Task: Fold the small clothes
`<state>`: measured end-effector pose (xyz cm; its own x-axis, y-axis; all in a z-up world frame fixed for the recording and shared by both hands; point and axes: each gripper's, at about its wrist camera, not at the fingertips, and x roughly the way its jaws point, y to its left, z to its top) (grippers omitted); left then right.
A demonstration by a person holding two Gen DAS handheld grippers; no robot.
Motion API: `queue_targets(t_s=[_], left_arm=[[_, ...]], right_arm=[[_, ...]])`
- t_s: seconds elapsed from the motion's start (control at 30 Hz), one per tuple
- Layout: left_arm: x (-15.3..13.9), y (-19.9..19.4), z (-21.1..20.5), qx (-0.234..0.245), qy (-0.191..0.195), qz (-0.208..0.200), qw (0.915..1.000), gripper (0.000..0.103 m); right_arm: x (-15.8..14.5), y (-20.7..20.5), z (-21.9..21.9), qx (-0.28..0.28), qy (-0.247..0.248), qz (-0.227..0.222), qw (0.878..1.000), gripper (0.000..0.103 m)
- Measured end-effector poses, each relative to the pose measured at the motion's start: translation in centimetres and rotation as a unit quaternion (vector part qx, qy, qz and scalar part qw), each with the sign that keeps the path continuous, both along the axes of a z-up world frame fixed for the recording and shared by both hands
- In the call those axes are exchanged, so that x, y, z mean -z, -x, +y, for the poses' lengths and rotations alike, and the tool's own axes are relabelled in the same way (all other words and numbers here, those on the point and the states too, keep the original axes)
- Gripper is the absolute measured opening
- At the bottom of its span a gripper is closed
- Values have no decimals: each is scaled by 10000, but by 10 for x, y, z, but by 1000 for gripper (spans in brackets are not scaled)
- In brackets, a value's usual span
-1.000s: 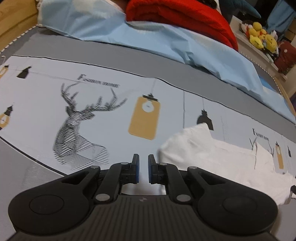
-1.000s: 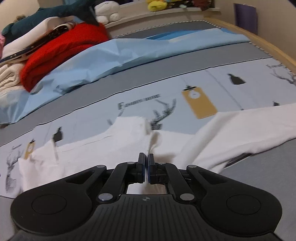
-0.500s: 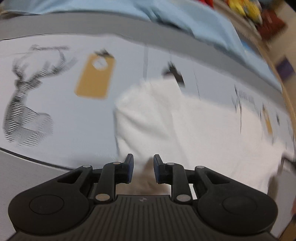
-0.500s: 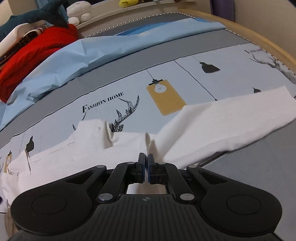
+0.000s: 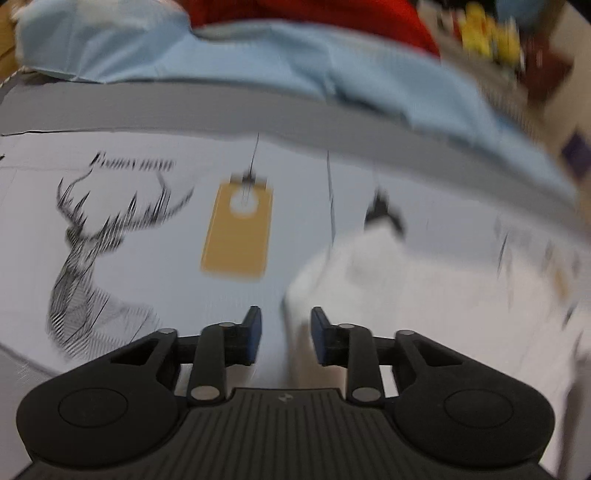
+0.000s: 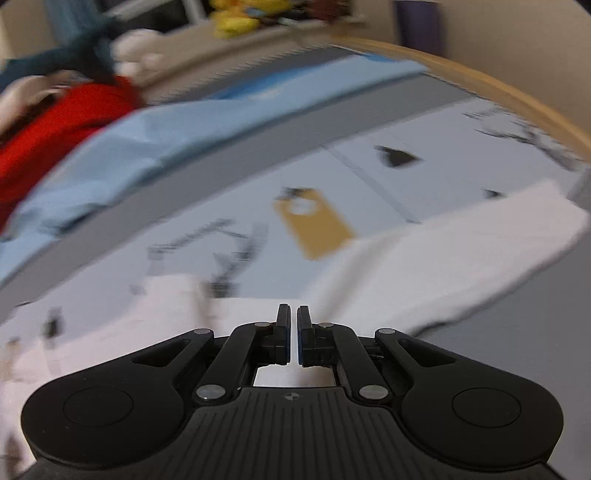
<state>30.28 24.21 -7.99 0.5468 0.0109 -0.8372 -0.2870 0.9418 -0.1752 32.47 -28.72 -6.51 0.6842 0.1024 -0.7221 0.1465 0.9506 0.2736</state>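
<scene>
Grey and pale cloth with black deer drawings and yellow lamp pictures, a printed bed sheet (image 5: 155,258), is lying flat under everything. Behind it a light blue sheet (image 5: 258,62) is bunching up, and a red knitted blanket (image 6: 55,125) is sitting on top of that. Yellow soft toys (image 6: 243,14) are sitting on a shelf far at the back.

On the printed bed sheet a small white cotton garment (image 6: 461,258) is lying spread out. One long flat part of it is reaching off to the right in the right wrist view.

Pictures from both cameras are blurry.

The left gripper (image 5: 286,336) is hanging over the left edge of the white garment, with that edge showing between its fingers. Its jaws are standing apart and are not pressing on the cloth; they have just been opening.

The right gripper (image 6: 293,334) is hanging over the middle of the garment. Its jaws are almost together, with only a thin slit between them. I cannot tell whether any cloth is pinched in the slit.
</scene>
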Motion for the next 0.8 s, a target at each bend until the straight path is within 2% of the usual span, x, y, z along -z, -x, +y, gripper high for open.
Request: queue_targets(t_s=[0.13,0.23,0.33,0.43,0.5,0.63,0.73,0.8], left_arm=[[4,-20,5,-202,282,-264,9990,26],[13,-30,8,-299,415,-252,9984,26],[23,-40,16,-371,598,-270,9972,12],[33,-50,10,-311,555,56,9980,5],[41,-54,6,-167,565,391,9975,5],[38,-59,-4,205,460,440,9978,5],[40,-59,-13,387,177,581,9974,12],[45,-57,-17,541,117,645,9964,16]], right_arm=[[8,-2,31,-1036,-696,222,9919,5],[24,-4,58,-1620,-662,717,9820,5],[42,-4,77,-1813,-428,1214,9750,5],[62,0,94,-2061,-60,1637,9647,5],[66,4,100,-2161,95,1602,9631,4],[66,3,101,-2204,131,1629,9616,4],[65,2,103,-2204,178,1653,9611,4],[64,1,107,-2213,229,1654,9608,4]])
